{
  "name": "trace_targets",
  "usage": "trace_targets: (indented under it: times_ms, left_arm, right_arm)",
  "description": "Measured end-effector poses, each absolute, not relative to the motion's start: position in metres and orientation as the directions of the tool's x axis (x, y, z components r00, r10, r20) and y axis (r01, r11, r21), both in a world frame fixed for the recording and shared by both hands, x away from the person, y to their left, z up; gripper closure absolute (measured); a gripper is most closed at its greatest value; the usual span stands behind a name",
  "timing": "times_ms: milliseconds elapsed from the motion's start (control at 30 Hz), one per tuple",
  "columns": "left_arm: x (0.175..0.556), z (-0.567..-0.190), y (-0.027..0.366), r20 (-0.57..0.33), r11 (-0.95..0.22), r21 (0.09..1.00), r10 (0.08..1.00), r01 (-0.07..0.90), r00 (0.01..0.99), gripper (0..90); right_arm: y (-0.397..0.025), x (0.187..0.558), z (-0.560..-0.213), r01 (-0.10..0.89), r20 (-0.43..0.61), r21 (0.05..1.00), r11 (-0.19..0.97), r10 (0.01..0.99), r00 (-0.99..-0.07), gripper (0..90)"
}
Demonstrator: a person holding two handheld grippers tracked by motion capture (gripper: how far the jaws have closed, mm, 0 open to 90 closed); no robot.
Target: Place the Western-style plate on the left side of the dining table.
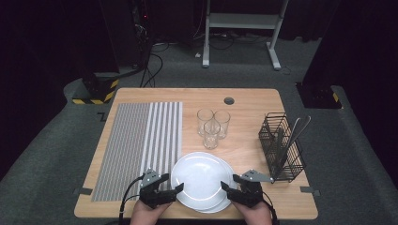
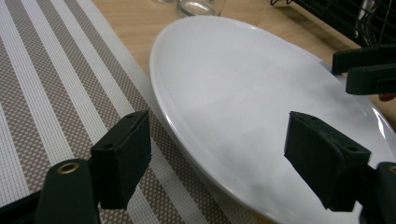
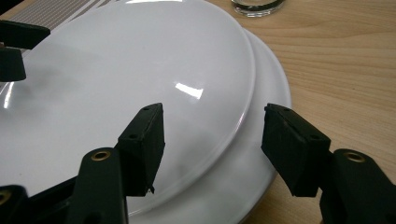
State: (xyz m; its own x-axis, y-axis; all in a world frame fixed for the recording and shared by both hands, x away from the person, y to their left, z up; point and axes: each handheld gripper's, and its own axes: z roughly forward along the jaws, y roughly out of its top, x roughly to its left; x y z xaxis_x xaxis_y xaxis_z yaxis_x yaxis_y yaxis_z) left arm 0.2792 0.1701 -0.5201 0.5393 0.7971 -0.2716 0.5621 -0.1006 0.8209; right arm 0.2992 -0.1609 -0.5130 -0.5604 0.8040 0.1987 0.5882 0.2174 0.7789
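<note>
Your left gripper point(image 1: 174, 191) and right gripper point(image 1: 227, 187), both wide open and empty, flank the top plate point(image 1: 202, 176) near the bench's point(image 1: 244, 98) front edge.

White plates point(image 1: 202, 180), grey-and-white striped placemat point(image 1: 136, 145), black wire caddy point(image 1: 280, 146).

Lower plate point(image 3: 268, 93) mostly hidden under top plate point(image 3: 140, 79); glass point(image 3: 257, 7) cropped.

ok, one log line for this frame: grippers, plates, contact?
left gripper: open, at top plate left rim | right gripper: open, at right rim | lower plate: offset beneath | contact: cannot tell
</note>
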Motion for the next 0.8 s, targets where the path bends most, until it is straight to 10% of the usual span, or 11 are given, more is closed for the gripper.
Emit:
trace_targets:
  times_ms: [433, 800]
  left_arm:
    - [0.286, -0.527, 0.205, -0.358, 0.031, 0.794, 0.831, 0.607, 0.426, 28.7]
    - [0.283, -0.527, 0.217, -0.243, -0.041, 0.779, 0.900, 0.625, 0.362, 40.4]
  right_arm:
    - [-0.157, 0.292, -0.517, 0.579, 0.195, 0.783, 0.228, 0.794, -0.576, 37.8]
    - [-0.158, 0.293, -0.517, 0.580, 0.197, 0.784, 0.224, 0.795, -0.574, 37.8]
